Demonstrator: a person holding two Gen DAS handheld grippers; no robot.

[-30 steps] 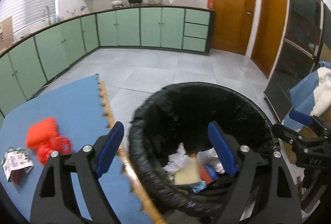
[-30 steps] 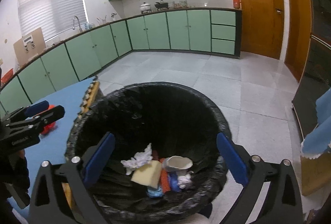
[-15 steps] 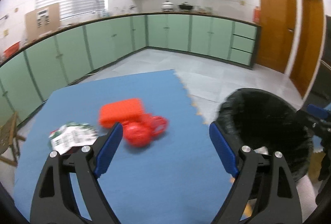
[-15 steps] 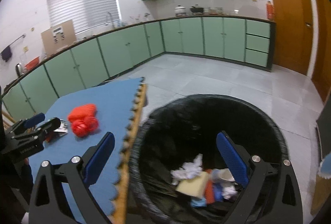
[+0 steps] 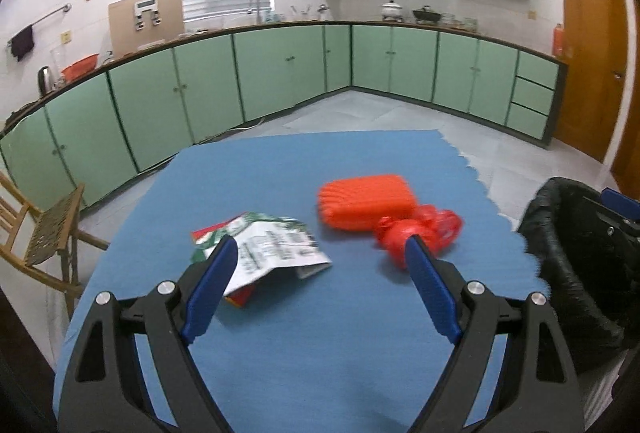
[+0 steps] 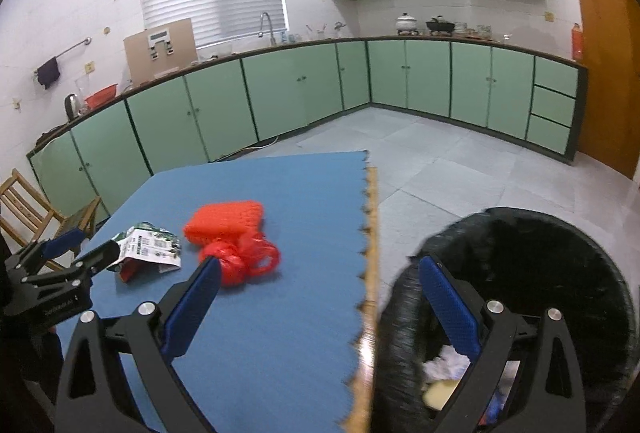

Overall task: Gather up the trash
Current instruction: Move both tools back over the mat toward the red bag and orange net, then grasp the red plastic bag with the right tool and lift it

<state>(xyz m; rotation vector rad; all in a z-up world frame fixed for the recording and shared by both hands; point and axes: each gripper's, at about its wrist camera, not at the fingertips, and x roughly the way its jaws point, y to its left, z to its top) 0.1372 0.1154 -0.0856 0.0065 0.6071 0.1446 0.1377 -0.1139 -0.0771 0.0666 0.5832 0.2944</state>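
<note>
Trash is partly collected, judging by the crumpled paper and scraps lying in the black-lined bin (image 6: 520, 273) under the right gripper (image 6: 320, 307). Two pieces are waiting on the blue counter (image 5: 320, 353): a printed paper wrapper (image 5: 276, 245) just ahead of the left gripper (image 5: 322, 285), by its left finger, and a red plastic bag (image 5: 384, 209) ahead of its right finger. Both grippers are hanging wide open, holding nothing. The wrapper looks likeliest next.
</note>
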